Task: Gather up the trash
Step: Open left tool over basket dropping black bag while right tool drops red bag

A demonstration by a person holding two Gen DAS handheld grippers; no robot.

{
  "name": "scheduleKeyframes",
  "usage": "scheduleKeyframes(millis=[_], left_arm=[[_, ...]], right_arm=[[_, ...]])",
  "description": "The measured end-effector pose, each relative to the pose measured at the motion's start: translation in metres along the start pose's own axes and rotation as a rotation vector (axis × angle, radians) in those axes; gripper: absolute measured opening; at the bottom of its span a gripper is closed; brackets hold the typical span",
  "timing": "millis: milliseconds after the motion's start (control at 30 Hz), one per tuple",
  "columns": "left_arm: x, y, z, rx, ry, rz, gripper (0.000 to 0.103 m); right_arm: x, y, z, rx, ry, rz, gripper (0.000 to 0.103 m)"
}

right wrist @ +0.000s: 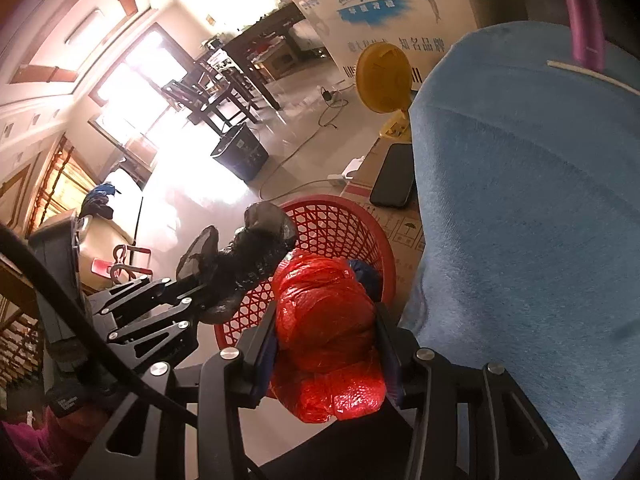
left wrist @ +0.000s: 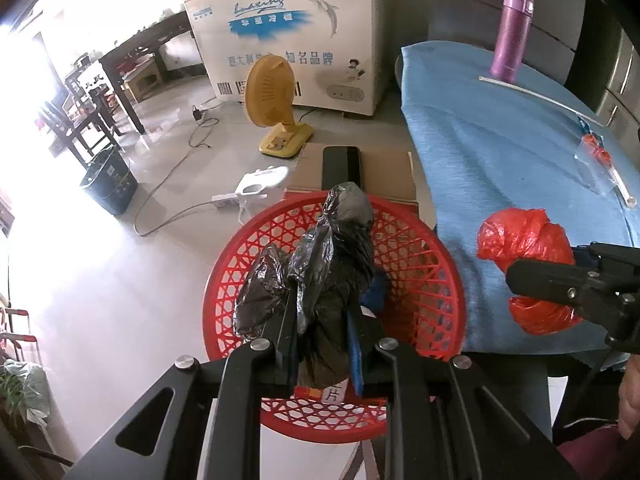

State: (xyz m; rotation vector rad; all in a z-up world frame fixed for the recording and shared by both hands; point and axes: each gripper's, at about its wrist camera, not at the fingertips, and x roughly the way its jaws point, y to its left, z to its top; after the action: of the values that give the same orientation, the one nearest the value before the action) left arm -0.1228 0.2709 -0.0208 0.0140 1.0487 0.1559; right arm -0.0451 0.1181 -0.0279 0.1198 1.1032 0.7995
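Trash: 2 wads, both held above the red lattice basket [left wrist: 432, 280]. Left gripper [left wrist: 320, 336] clenched on a crumpled black plastic bag [left wrist: 340, 248], over the basket's middle. Right gripper [right wrist: 326, 344] clamped on a wadded red plastic bag [right wrist: 324, 320], at the basket's rim on the side of the blue-clothed table [left wrist: 500, 140]. Dark blue item [right wrist: 366, 276] lies inside the basket. Behind the basket: cardboard box [left wrist: 392, 176] with a black phone [left wrist: 342, 168] on top. On the table: purple flask [left wrist: 512, 36].
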Motion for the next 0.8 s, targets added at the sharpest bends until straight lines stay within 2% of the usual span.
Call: scheduleKeyframes(millis=[800], left_arm=[[0.033, 0.013, 0.0, 0.004, 0.099, 0.022, 0.023]], right_arm=[[0.034, 0.005, 0.002, 0.058, 0.094, 0.031, 0.049]])
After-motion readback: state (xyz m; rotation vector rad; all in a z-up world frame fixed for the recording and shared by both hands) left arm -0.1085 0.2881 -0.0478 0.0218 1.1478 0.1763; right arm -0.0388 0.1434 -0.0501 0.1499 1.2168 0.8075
